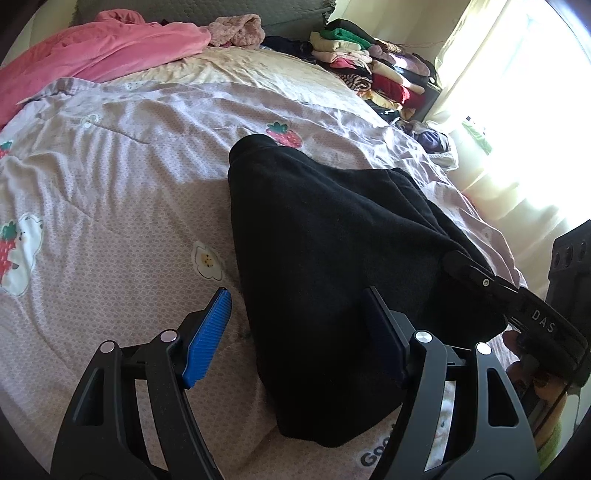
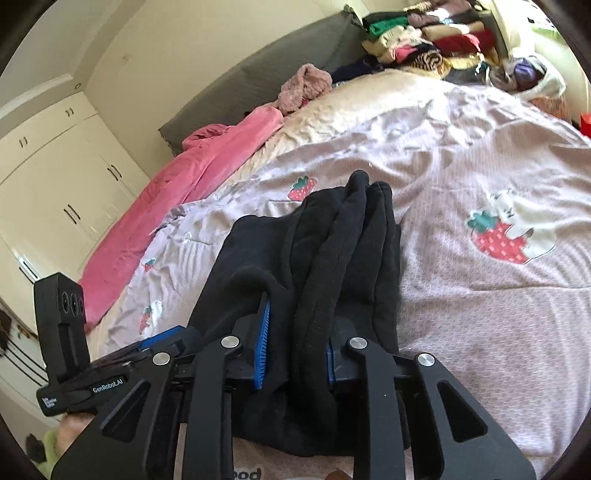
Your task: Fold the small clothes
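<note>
A black garment [image 1: 332,236] lies bunched on the lilac strawberry-print bedspread [image 1: 110,192]. My left gripper [image 1: 295,295] hovers open over the garment's near end. Its left blue pad [image 1: 208,332] is over bare bedspread, and its right finger [image 1: 384,339] is above the cloth without pressing on it. My right gripper [image 2: 297,354] is shut on several gathered folds of the black garment [image 2: 332,240], with blue pads on either side of the bundle. In the left wrist view the right gripper [image 1: 480,280] holds the garment's right edge. The left gripper [image 2: 162,341] shows at the lower left of the right wrist view.
A pink blanket [image 1: 92,55] lies along the far left of the bed, with a fuzzy pink garment [image 1: 238,31] beside it. A stack of folded clothes [image 1: 369,66] fills the far right corner. White wardrobes [image 2: 55,177] stand left and a bright curtained window [image 1: 517,110] right.
</note>
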